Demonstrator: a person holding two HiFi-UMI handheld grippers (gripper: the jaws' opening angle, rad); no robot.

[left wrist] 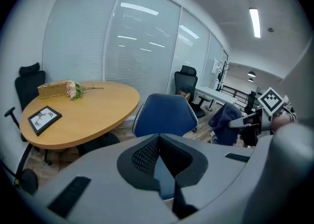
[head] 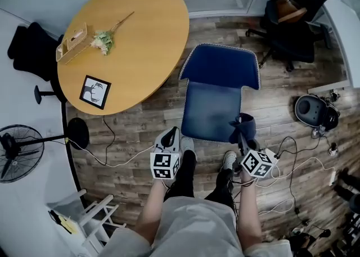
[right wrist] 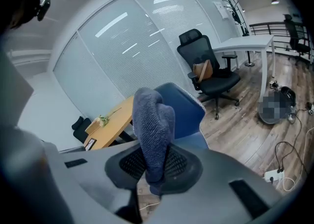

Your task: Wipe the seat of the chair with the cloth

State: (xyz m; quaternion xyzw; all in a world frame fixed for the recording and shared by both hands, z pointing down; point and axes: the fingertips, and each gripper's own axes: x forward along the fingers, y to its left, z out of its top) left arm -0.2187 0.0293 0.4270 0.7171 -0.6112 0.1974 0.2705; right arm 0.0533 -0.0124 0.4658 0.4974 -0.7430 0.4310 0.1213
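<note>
In the head view the blue chair point(head: 216, 95) stands in front of me, its seat point(head: 211, 115) bare and its backrest on the far side. My right gripper point(head: 243, 136) hangs over the seat's front right corner, shut on a dark blue cloth point(head: 242, 125) that stands bunched above its jaws. In the right gripper view the cloth point(right wrist: 153, 122) rises between the pads of that gripper point(right wrist: 156, 169). My left gripper point(head: 169, 140) is at the seat's front left corner, shut with nothing in it. The left gripper view looks over the left gripper point(left wrist: 158, 140) at the chair point(left wrist: 164, 115).
A round wooden table point(head: 140, 19) stands left of the chair, with a picture frame point(head: 94, 91), flowers and a box on it. A black office chair point(head: 292, 19) is at the back right. Cables point(head: 292, 166) and a round black device point(head: 315, 112) lie on the floor right; a fan point(head: 17, 152) stands left.
</note>
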